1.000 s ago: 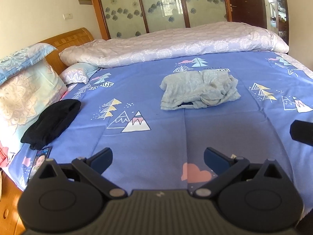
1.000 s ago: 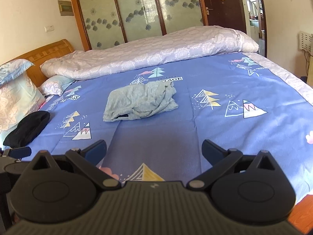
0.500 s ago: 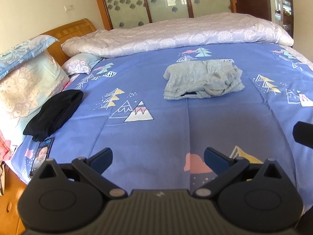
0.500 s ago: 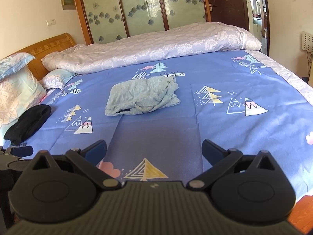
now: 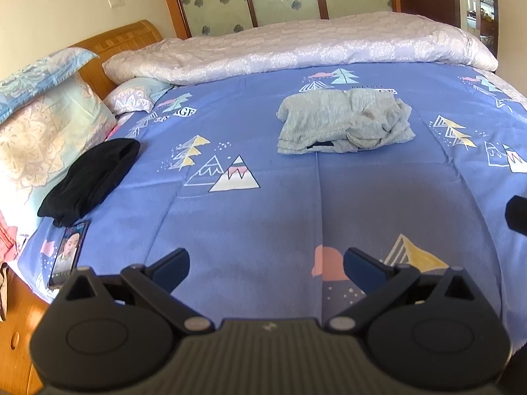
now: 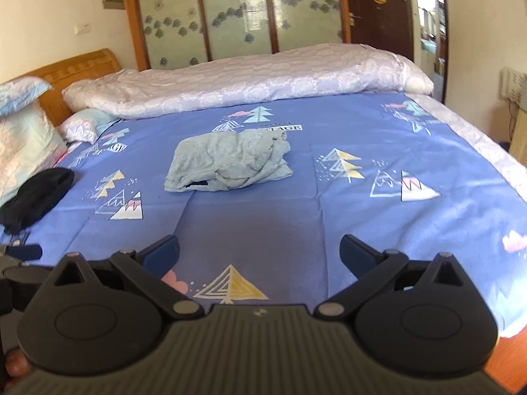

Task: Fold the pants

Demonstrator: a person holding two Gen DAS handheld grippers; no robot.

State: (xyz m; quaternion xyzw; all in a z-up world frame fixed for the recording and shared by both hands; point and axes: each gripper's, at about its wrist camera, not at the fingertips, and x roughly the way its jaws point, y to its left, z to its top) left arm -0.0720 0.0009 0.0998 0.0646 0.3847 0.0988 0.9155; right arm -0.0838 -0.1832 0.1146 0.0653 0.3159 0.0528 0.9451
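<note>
Light grey pants [image 5: 342, 121] lie in a crumpled heap near the middle of the blue patterned bedsheet [image 5: 263, 217]; they also show in the right wrist view [image 6: 230, 161]. My left gripper [image 5: 266, 265] is open and empty, well short of the pants above the near part of the bed. My right gripper [image 6: 259, 253] is open and empty too, at a similar distance. A tip of the left gripper [image 6: 23, 251] shows at the right wrist view's left edge.
A black garment [image 5: 89, 181] lies at the bed's left side beside pillows [image 5: 42, 138], with a phone [image 5: 67, 256] near the edge. A rolled pale quilt [image 5: 296, 49] runs along the far side. The wooden headboard [image 5: 118, 39] is at the left.
Both grippers have moved forward and slightly up toward the pants, which now look larger. The jaws stay open and the pants have not moved.
</note>
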